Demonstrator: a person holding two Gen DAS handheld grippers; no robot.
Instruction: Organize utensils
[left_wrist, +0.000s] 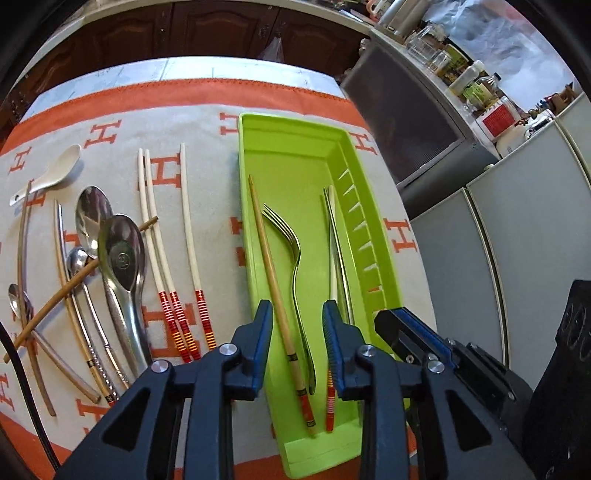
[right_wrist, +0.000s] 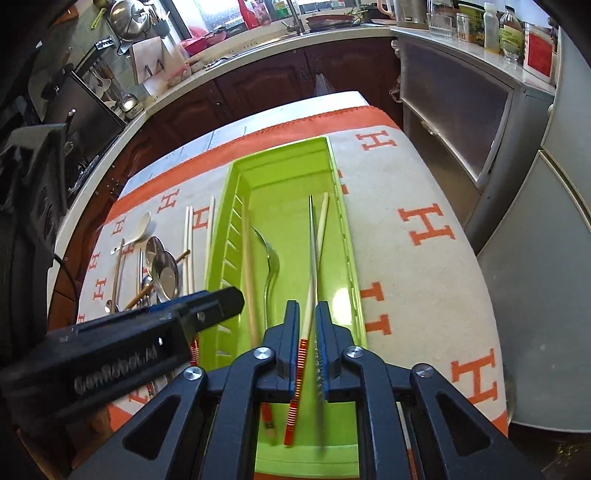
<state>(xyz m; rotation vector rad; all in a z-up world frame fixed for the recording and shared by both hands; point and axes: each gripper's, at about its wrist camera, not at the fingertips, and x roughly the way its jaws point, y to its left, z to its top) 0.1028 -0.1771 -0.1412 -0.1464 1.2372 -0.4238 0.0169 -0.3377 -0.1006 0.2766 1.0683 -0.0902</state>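
Observation:
A lime green tray (left_wrist: 258, 155) lies on the orange-and-cream cloth; it also shows in the right wrist view (right_wrist: 343, 236). Inside lie a wooden chopstick (left_wrist: 271, 266), a steel fork (left_wrist: 295, 251), a white chopstick with a red banded end (right_wrist: 320, 229) and a steel chopstick (right_wrist: 313, 236). My left gripper (left_wrist: 297, 317) is open and empty above the tray's near end. My right gripper (right_wrist: 306, 319) hovers over the white and steel chopsticks, its jaws close together with both between them; a grip is unclear.
Left of the tray lie three white chopsticks with red ends (left_wrist: 162, 236), several steel spoons (left_wrist: 122, 251), a white ceramic spoon (left_wrist: 55, 173) and wooden and steel chopsticks crossed (left_wrist: 70, 291). Grey cabinets (left_wrist: 517, 240) stand right of the table. Kitchen counter behind.

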